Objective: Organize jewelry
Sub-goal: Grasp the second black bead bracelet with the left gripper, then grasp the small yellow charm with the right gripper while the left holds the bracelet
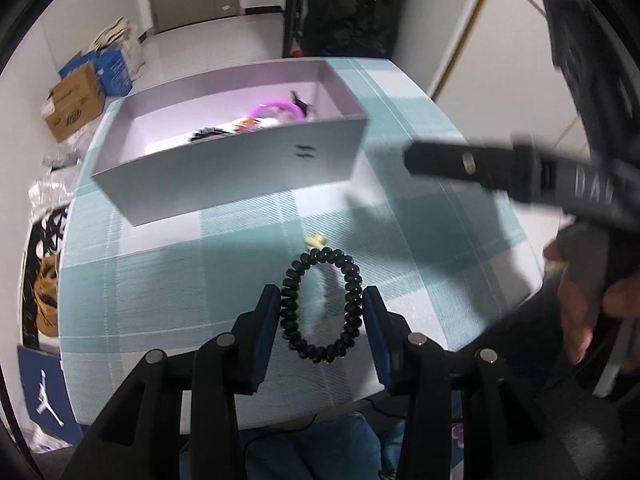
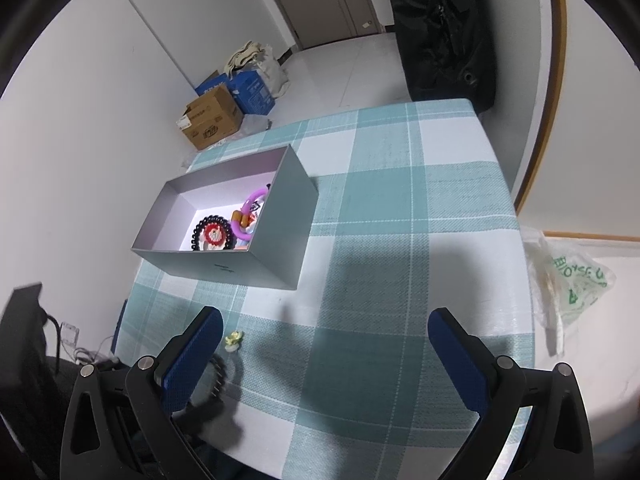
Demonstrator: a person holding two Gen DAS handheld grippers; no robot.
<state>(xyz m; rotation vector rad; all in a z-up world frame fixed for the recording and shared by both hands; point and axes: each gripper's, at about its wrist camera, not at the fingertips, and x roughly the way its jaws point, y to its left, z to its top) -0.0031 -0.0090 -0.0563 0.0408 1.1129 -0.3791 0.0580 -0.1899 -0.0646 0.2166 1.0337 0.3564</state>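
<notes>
A black spiral hair tie (image 1: 322, 305) lies on the checked tablecloth between the pads of my left gripper (image 1: 320, 298); the jaws straddle it, just touching or nearly touching its sides. A small yellow trinket (image 1: 315, 239) lies just beyond it, also in the right wrist view (image 2: 233, 339). The grey open box (image 1: 240, 168) holds a pink ring (image 1: 276, 109), a black bead bracelet (image 2: 212, 233) and other pieces. My right gripper (image 2: 326, 326) is wide open and empty above the table; it shows blurred at the right in the left wrist view (image 1: 416, 158).
The checked table (image 2: 400, 200) ends at its near edge just below my grippers. Cardboard and blue boxes (image 2: 224, 108) stand on the floor beyond the table. A plastic bag (image 2: 568, 280) lies right of the table. A dark bag (image 2: 440, 28) stands behind.
</notes>
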